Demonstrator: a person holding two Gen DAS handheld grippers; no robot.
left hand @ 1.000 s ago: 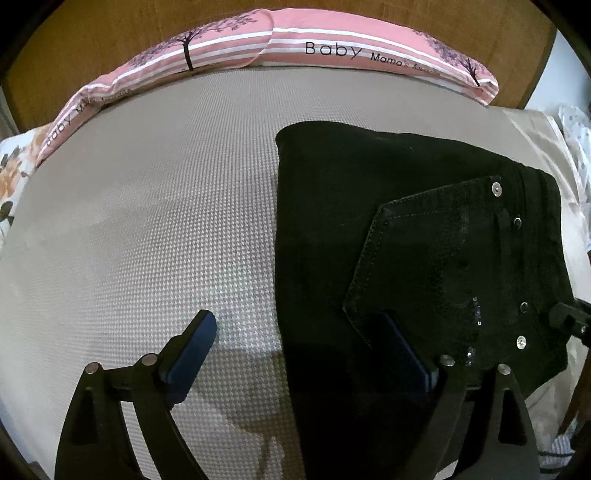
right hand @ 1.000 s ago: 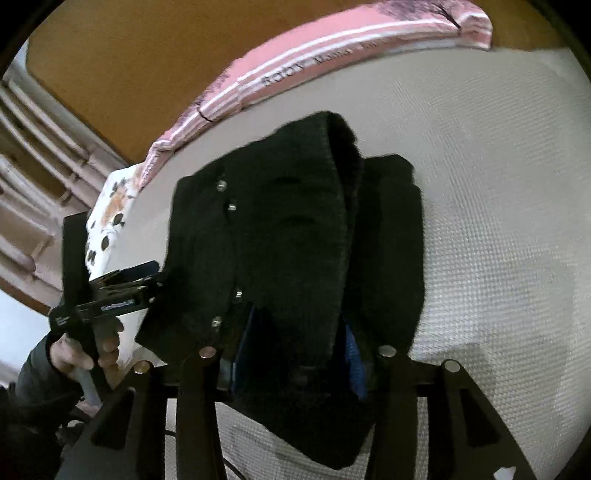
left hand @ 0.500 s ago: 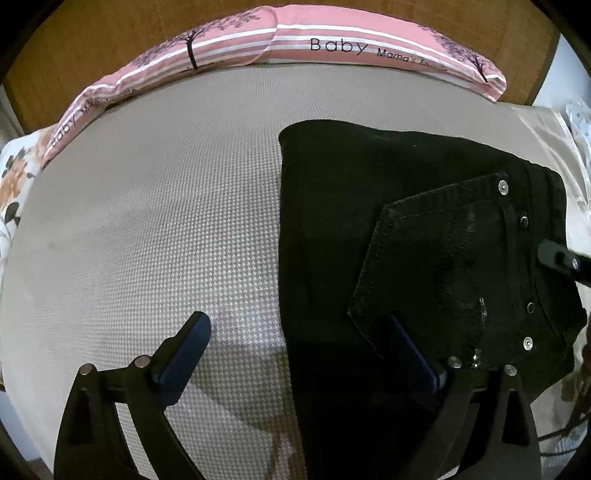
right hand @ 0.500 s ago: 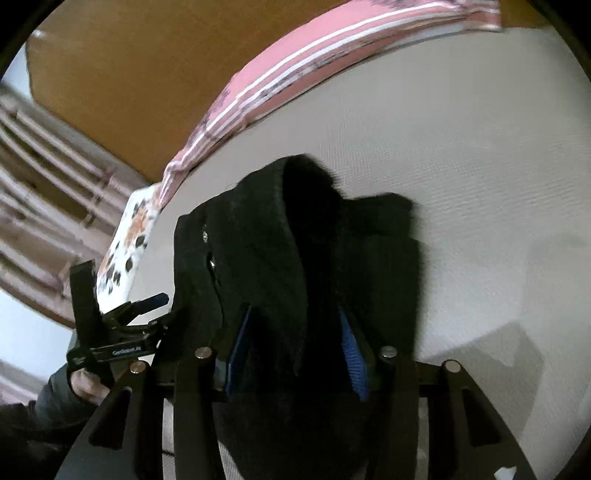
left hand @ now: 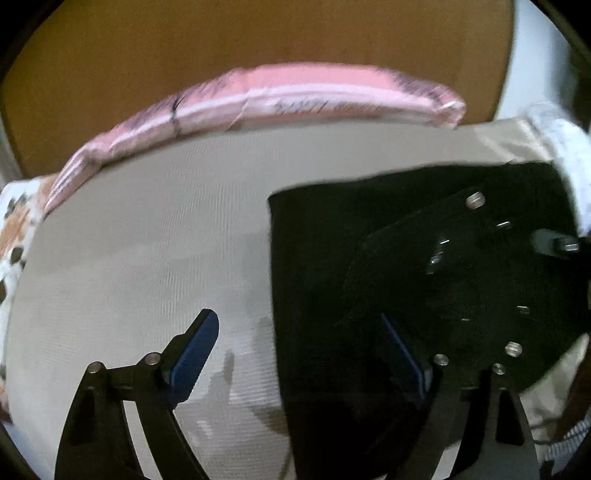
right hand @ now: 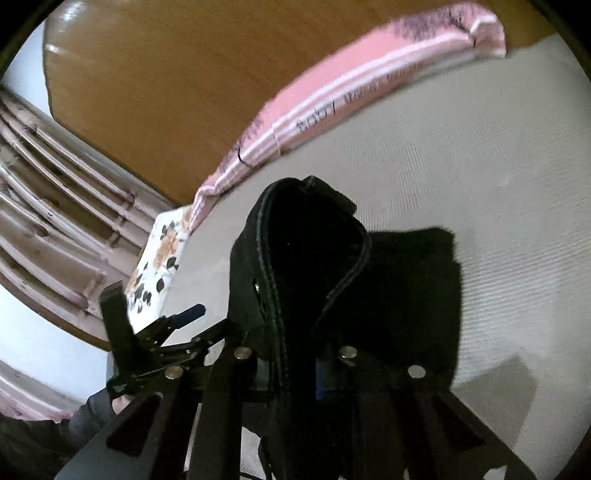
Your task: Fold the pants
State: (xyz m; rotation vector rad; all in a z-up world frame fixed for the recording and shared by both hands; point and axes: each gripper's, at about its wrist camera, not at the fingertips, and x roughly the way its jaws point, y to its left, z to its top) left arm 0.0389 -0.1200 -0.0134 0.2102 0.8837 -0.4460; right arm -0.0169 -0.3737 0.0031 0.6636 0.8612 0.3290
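The folded black pants lie on the beige bed sheet, back pocket and metal rivets facing up. My left gripper is open and empty; its left finger is over the sheet and its right finger is over the pants' near left part. My right gripper is shut on the pants at the waistband, which is bunched and lifted off the sheet between its fingers. The right gripper's tip shows at the pants' right edge in the left wrist view. The left gripper also shows in the right wrist view, at the pants' left side.
A long pink striped pillow lies along the far edge of the bed against a brown wooden headboard. A floral cloth lies at the bed's left side. White fabric sits at the far right corner.
The right gripper has lifted and tilted up with the waistband still held, raising the bunched fabric. The left gripper has pulled back and tilted up slightly, still open.
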